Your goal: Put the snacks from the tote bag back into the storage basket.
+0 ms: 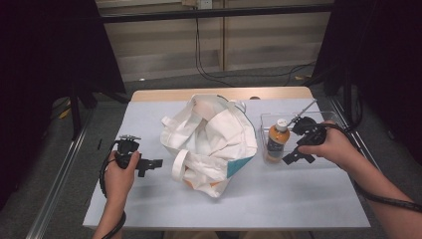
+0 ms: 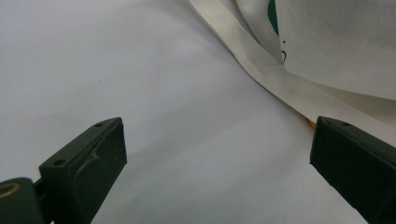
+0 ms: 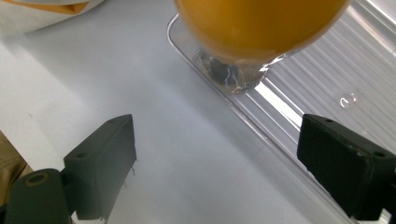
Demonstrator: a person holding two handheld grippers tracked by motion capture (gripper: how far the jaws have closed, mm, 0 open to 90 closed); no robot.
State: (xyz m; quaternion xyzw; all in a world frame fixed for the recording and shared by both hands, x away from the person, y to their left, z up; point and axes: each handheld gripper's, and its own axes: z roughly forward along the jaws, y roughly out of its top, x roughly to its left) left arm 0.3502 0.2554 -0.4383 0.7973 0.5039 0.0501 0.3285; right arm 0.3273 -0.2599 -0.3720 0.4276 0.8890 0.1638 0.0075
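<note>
One crumpled white cloth tote bag (image 1: 209,142) lies mid-frame, and one orange-filled plastic bottle with a white cap (image 1: 277,142) stands in one clear plastic tray (image 1: 318,117) at right. The right gripper (image 1: 293,158), fingers wide apart and empty, sits just beside the bottle. The left gripper (image 1: 154,163), likewise open and empty, points at the bag's strap (image 2: 280,86). A pale desk (image 1: 278,199) carries everything; grey floor surrounds it.

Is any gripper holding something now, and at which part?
Nothing is held. The left gripper is open beside the bag; the right gripper is open before the bottle.

The left gripper (image 2: 217,158) holds its jaws wide apart over the white table (image 2: 116,70). A cloth bag's strap (image 2: 280,84) lies just ahead.
</note>
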